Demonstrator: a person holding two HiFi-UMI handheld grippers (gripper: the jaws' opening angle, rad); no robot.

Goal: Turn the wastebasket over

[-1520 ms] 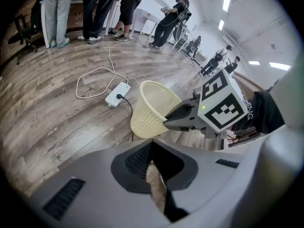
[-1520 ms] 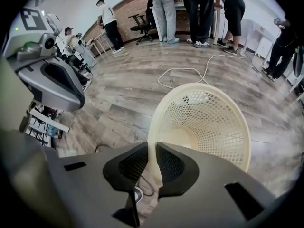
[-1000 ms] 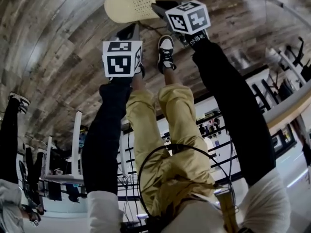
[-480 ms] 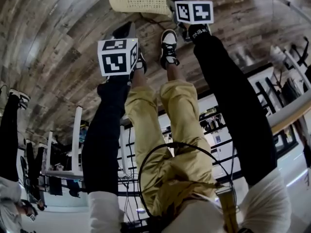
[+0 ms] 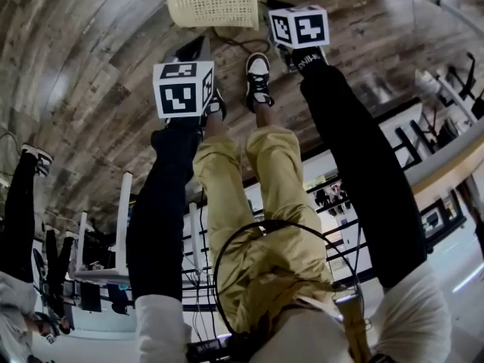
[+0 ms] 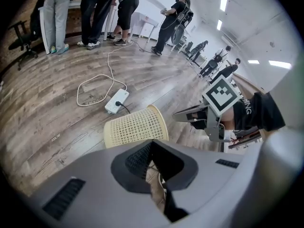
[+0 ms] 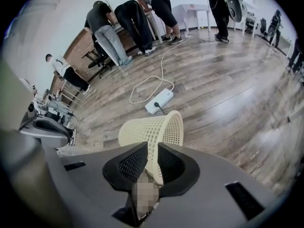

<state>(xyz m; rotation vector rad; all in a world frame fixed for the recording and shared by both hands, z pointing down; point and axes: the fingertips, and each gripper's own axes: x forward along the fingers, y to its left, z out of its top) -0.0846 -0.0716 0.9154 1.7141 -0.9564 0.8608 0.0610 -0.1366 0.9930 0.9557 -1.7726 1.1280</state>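
Observation:
The cream lattice wastebasket [image 5: 214, 1] lies tilted on its side on the wood floor, far in front of my feet. In the right gripper view its rim [image 7: 154, 165] runs between the two black pads, so my right gripper [image 7: 151, 148] is shut on the wastebasket's rim. The head view shows that gripper [image 5: 266, 6] at the basket's right edge, under its marker cube [image 5: 299, 26]. My left gripper [image 5: 198, 48] hangs nearer to me, apart from the basket. In its own view the left gripper [image 6: 152, 144] has its jaws together with nothing in them, and the wastebasket [image 6: 135, 127] lies just beyond.
A white power strip [image 6: 116, 101] with a looped cable lies on the floor behind the basket. Several people stand at tables [image 6: 95, 13] further off, near an office chair [image 6: 23, 37]. My shoes [image 5: 258, 82] are close to the basket. Another person's leg [image 5: 19, 203] shows at left.
The right gripper has swung the basket by its rim: it has turned and shifted toward the frame's top, its side now facing me. The left gripper has hardly moved.

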